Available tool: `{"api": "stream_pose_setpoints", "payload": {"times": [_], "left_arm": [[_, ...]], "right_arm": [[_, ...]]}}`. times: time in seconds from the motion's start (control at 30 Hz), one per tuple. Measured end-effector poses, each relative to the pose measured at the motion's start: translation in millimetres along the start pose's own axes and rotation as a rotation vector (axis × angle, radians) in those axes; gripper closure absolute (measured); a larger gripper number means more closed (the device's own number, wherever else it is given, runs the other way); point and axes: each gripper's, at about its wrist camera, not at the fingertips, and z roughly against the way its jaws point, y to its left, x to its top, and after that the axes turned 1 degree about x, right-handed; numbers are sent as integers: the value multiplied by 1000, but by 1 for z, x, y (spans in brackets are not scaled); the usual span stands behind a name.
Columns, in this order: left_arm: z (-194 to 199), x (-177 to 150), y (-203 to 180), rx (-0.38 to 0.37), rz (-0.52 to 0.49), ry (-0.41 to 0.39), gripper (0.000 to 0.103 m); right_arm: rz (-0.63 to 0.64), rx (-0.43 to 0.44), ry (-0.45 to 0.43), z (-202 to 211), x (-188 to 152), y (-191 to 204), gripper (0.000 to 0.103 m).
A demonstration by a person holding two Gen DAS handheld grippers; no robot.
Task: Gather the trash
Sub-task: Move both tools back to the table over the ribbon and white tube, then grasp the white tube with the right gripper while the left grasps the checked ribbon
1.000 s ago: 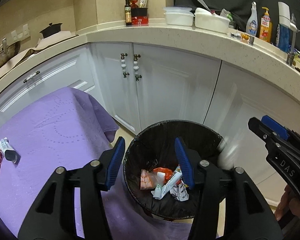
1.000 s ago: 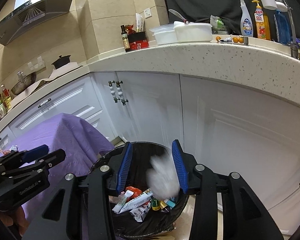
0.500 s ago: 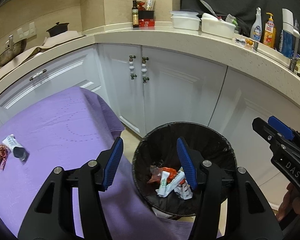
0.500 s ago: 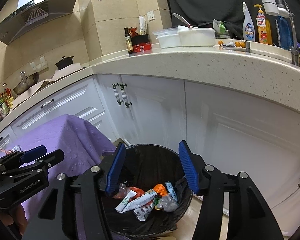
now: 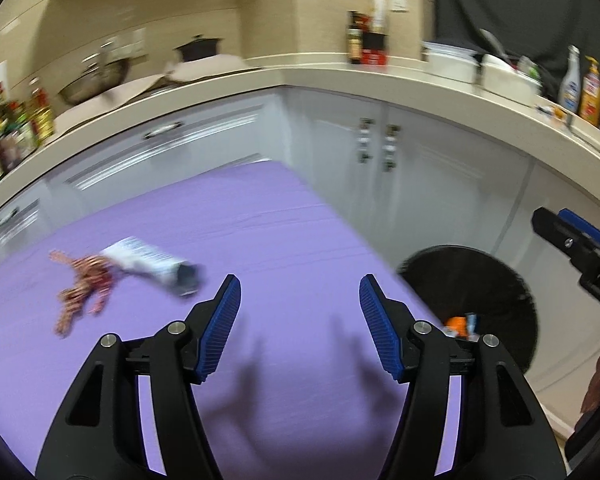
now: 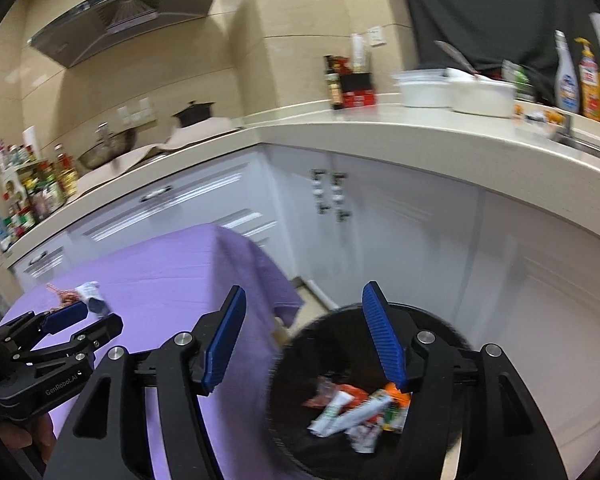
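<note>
While tube lies beside red wrapper, purple cloth otherwise bare.

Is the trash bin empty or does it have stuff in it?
Not empty. The black trash bin holds crumpled wrappers piled at its bottom.

Purple tablecloth; black bin; white tube; red-patterned wrapper; blue gripper pads.
</note>
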Motion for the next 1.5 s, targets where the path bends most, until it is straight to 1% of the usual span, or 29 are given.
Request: {"api": "stream_pose_setpoints", "payload": {"times": [0.17,0.33,0.47,0.57,0.73,0.9,1.03,1.2,1.3,1.33,1.37,1.43,1.5], "left_arm": [[10,-11,60,89,62,9,42],[20,-25,115,171,114,16,42],[27,-37,157,216,165,26,42],[28,-43,182,234,200,36,42],[29,-51,215,254,238,42,42],[27,-55,237,266,267,54,42],[29,-59,254,276,283,57,42],[29,-62,267,280,306,65,42],[28,-62,269,272,308,64,42],[28,-61,267,268,303,64,42],[26,-61,266,265,301,65,42],[24,-60,263,254,297,67,42],[22,-58,260,245,291,68,42]], "right_arm": [[55,84,20,-14,6,49,42],[95,169,55,-30,3,97,42],[130,230,101,-49,-1,134,42],[164,256,140,-62,-5,160,42],[206,269,183,-78,-11,191,42],[251,271,215,-91,-15,219,42],[280,261,242,-104,-15,232,42],[319,234,298,-122,-20,243,42],[333,217,334,-132,-24,244,46],[330,219,350,-134,-25,244,53],[326,224,365,-136,-25,243,64],[335,222,375,-138,-25,243,75],[342,220,369,-135,-26,244,79]]}}
